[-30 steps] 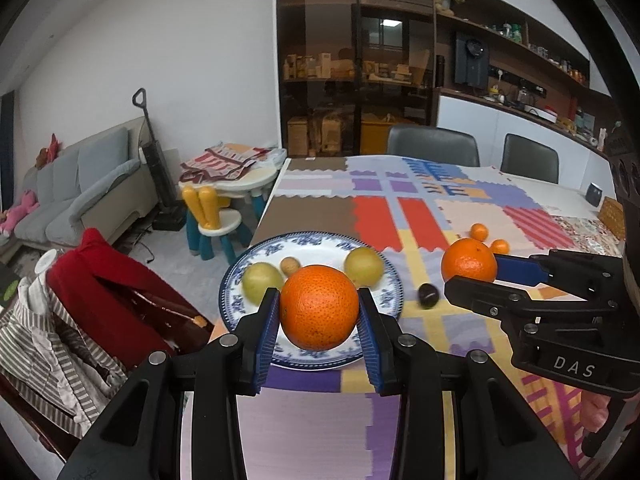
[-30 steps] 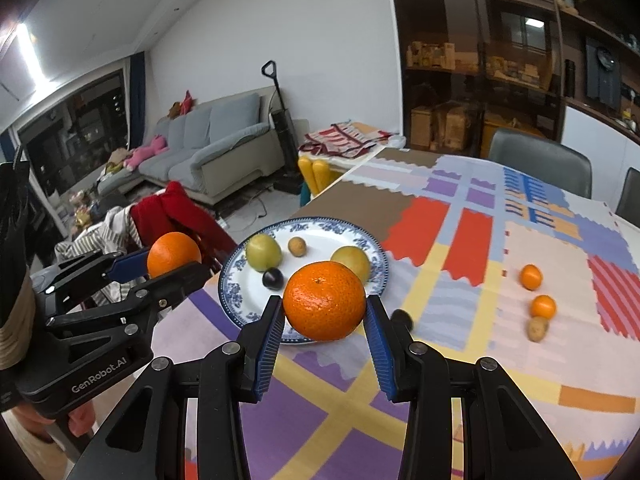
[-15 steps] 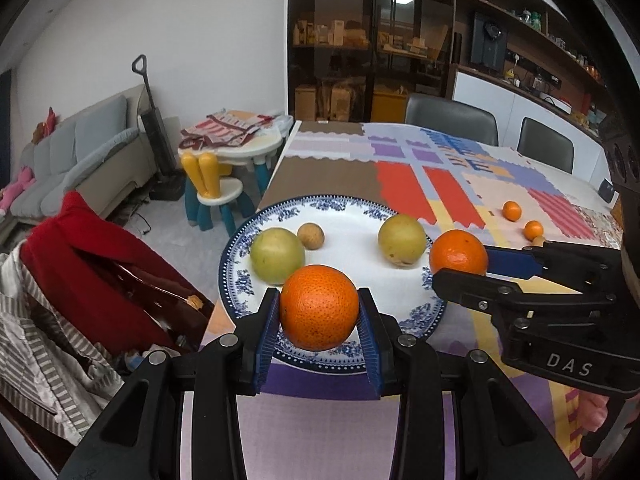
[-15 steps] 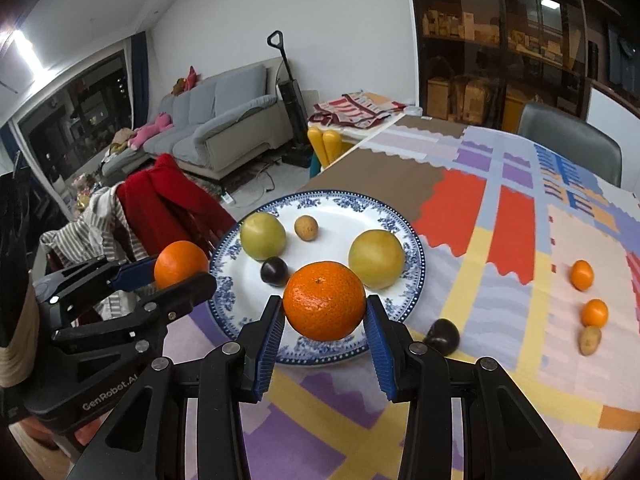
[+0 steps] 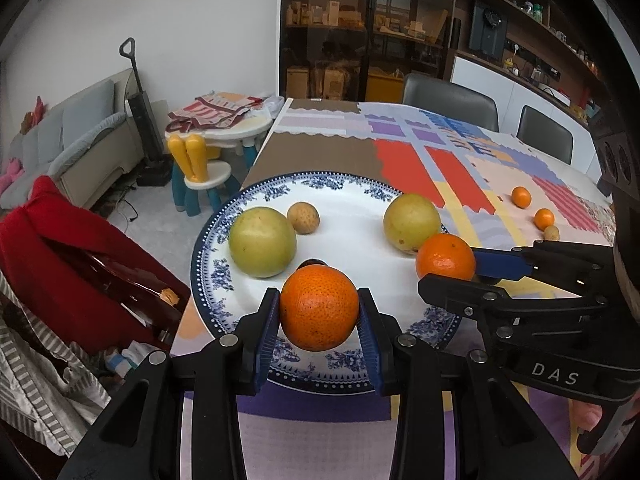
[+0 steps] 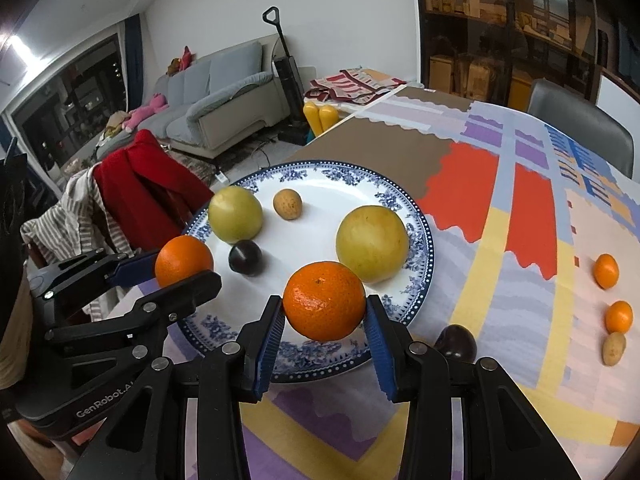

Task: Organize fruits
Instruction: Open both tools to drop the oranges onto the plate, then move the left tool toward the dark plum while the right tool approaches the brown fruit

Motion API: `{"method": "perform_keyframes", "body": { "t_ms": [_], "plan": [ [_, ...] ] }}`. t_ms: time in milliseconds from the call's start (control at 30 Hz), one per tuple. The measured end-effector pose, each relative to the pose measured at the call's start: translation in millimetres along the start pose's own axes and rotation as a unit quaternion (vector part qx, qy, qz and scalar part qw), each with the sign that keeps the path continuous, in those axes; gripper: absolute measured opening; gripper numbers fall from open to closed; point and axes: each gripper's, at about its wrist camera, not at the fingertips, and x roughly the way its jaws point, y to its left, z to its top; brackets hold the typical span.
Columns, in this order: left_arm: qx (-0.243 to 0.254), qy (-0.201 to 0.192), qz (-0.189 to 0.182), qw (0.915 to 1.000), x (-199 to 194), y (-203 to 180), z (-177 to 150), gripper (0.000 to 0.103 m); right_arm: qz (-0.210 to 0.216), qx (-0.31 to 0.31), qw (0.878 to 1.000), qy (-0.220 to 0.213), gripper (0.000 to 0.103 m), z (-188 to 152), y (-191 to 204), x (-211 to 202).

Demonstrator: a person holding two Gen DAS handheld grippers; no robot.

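While both tongs hang over the blue-rimmed plate (image 5: 208, 240), each clamps an orange between its blue pads. The left tongs (image 5: 319, 316) hold the left orange (image 5: 319, 312) above the plate's near rim; the right tongs (image 6: 325, 312) hold the right orange (image 6: 325, 300) above the near rim on the plate's right side. Whether either orange touches the plate cannot be told.

Contents of the plate: one yellow-green fruit (image 6: 235, 213) toward its left side, a second yellow-green fruit (image 6: 372, 243) toward its right side, a small tan fruit (image 6: 287, 204) at the far part between them, and a dark plum (image 6: 245, 257) near the plate's middle, just beside the left yellow-green fruit.

Off the plate, on the patchwork cloth of the desk (image 6: 520, 304): a second dark plum (image 6: 456, 346) just beside the plate's near right rim, partly hidden by the right tongs; two small mandarins (image 6: 606, 271) and a small tan fruit beside them (image 6: 614, 348), well apart from the plate on its right.

A red garment (image 5: 52, 248) hangs on a chair beyond the plate's left edge.
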Motion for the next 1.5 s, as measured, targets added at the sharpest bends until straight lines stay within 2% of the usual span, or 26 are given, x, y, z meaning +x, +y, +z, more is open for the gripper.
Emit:
{"method": "perform_keyframes", "body": {
  "t_ms": [300,333,400,467,667,933,1033,1100,1500],
  "plan": [
    [0.008,0.019,-0.005,0.9998,9,-2,-2,0.038,-0.003,0.011,1.000,0.004,0.042,-2,-6,5],
    [0.006,0.021,-0.004,0.9998,9,-2,-2,0.039,-0.003,0.014,1.000,0.004,0.042,-2,-8,5],
    [0.004,0.014,0.002,0.9999,4,-2,-1,0.053,-0.006,0.018,1.000,0.000,0.045,-2,-9,2],
    [0.006,0.006,0.008,0.9999,-2,-3,0,0.054,-0.008,0.019,1.000,-0.010,0.049,-3,-10,-4],
    [0.013,-0.009,0.011,0.9998,-26,-12,3,0.055,-0.017,0.016,0.999,-0.036,0.049,-6,-9,-31],
    [0.028,-0.052,0.002,0.9982,-68,-42,11,0.062,-0.022,0.021,0.997,-0.070,0.049,-18,-11,-79],
    [0.039,-0.067,-0.001,0.9970,-81,-55,14,0.065,-0.027,0.032,0.996,-0.084,0.056,-23,-17,-98],
    [0.045,-0.075,-0.003,0.9962,-86,-64,15,0.067,-0.031,0.039,0.994,-0.093,0.056,-26,-21,-108],
    [0.059,-0.079,-0.024,0.9949,-99,-111,23,0.073,-0.084,0.079,0.985,-0.126,0.057,-43,-57,-163]
  ]
}}
